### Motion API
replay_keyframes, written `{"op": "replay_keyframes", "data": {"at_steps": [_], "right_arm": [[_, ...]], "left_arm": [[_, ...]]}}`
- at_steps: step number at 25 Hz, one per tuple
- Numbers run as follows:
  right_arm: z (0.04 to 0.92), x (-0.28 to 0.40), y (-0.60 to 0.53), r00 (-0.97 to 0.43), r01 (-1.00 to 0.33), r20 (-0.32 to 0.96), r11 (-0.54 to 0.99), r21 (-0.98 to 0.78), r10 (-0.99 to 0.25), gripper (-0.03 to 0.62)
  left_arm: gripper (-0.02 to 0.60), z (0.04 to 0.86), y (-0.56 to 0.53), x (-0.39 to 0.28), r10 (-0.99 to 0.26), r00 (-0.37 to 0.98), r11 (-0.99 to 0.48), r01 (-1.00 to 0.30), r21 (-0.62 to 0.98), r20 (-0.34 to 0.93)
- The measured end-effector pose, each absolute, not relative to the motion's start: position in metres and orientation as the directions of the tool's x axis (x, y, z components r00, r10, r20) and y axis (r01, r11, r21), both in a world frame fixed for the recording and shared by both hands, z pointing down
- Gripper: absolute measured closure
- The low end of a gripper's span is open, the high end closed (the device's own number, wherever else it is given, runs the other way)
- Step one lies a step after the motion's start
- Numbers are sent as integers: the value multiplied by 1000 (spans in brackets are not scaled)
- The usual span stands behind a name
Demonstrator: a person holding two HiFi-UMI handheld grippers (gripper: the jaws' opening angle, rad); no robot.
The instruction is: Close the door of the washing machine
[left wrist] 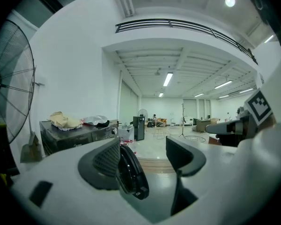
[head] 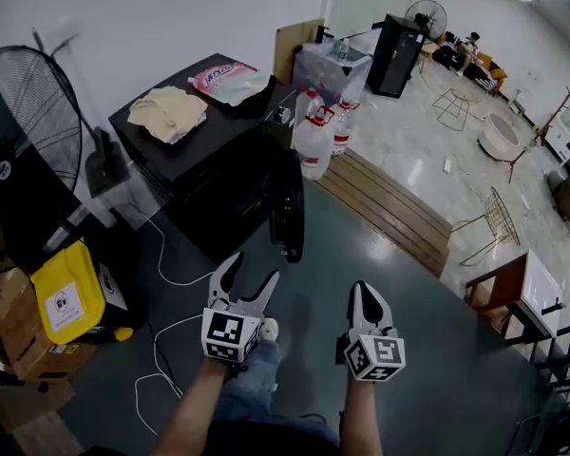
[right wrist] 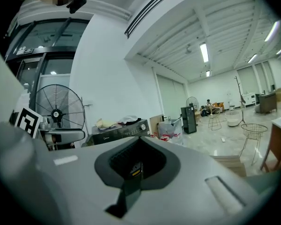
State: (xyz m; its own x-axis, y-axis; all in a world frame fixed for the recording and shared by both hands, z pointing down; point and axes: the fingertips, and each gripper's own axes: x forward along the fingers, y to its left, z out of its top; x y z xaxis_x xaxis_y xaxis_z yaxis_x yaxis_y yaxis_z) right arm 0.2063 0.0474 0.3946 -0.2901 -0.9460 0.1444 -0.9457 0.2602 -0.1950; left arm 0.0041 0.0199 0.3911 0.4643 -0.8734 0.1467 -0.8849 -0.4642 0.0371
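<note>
The black washing machine [head: 204, 160] stands ahead on the left. Its round door [head: 287, 207] hangs open, edge-on toward me. My left gripper [head: 251, 267] is open and empty, a short way in front of the door and apart from it. In the left gripper view the door [left wrist: 131, 172] shows between the spread jaws of the left gripper [left wrist: 143, 146], with the machine [left wrist: 75, 135] behind. My right gripper [head: 364, 291] is shut on nothing, to the right of the door. In the right gripper view the right gripper [right wrist: 138, 149] points toward the machine [right wrist: 122, 131].
Folded cloth [head: 169, 112] and a plastic bag [head: 228, 79] lie on the machine's top. A big fan [head: 28, 131], a yellow container [head: 66, 297] and cardboard boxes [head: 5, 302] stand left. Water jugs [head: 313, 141] and wooden planks [head: 389, 207] lie beyond the door. A white cable [head: 161, 350] trails on the floor.
</note>
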Motion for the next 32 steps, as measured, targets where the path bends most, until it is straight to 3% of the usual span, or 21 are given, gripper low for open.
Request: {"op": "replay_keyframes", "data": {"at_steps": [14,32], "right_arm": [[416,191,-143,-370,-921,198,331,-205,-908,580],[505,191,-222,-459,-882,298,388,-268,-837,580]], "left_arm": [[287,419,-154,13,-870,452,-449,-891,65,195],[287,513,-224,42,-875,391,-377,-920,105,287]]}}
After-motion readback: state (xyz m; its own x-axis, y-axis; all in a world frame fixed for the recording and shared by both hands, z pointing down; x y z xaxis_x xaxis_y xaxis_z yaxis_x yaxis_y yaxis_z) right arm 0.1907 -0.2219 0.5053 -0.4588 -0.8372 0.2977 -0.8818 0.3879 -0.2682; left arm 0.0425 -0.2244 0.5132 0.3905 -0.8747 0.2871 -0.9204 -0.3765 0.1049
